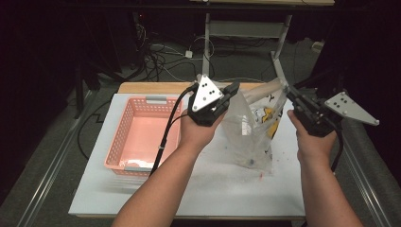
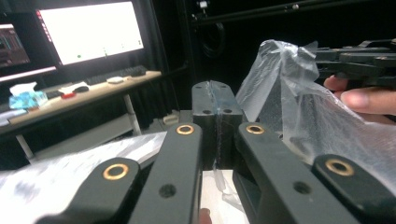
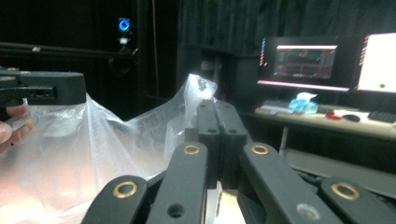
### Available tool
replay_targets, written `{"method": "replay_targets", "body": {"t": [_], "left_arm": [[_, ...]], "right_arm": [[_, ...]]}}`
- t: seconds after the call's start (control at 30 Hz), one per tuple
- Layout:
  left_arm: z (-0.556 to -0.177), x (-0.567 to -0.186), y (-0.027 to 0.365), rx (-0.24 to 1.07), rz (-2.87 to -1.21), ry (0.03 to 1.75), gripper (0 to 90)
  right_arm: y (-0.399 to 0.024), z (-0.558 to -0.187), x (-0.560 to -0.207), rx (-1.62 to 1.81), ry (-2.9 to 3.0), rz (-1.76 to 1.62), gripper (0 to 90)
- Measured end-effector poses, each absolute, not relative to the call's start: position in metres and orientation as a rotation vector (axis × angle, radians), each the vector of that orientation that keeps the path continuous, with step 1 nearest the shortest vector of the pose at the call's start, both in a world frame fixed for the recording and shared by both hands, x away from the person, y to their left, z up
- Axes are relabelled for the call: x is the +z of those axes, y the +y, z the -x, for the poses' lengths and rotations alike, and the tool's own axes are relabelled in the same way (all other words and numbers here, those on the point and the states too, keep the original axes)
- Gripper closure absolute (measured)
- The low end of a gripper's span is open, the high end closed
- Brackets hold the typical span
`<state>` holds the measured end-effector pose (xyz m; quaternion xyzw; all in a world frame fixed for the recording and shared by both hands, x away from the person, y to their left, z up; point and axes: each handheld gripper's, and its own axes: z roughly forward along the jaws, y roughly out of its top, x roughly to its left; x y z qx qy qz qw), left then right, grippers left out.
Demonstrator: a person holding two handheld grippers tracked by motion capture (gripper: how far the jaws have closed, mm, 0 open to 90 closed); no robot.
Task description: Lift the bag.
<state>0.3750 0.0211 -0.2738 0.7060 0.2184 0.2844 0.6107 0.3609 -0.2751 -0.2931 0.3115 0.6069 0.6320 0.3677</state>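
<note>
on the white table, both grippers, left and right, pinch a clear plastic bag holding small items, right of the empty pink basket.

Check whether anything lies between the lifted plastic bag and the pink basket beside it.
Nothing visible does. The plastic bag hangs pinched between the left gripper and the right gripper; the pink basket sits to its left, with bare white tabletop between them, crossed by the person's left forearm.

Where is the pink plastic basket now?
In the high view, the pink plastic basket sits on the left part of the white table, left of the clear plastic bag held up by both grippers.
</note>
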Motion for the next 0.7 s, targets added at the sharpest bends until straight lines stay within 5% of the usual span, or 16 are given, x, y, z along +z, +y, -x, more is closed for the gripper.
{"method": "replay_targets", "body": {"t": [0.37,0.7], "left_arm": [[-0.384,-0.237,0.006,0.683,-1.564,0.453,88.2],[-0.402,-0.269,-0.004,0.617,-1.643,0.527,88.0]], "right_arm": [[-0.285,-0.362,-0.254,1.617,1.462,-0.758,90.0],[-0.278,-0.371,-0.288,1.584,1.569,-0.797,90.0]]}}
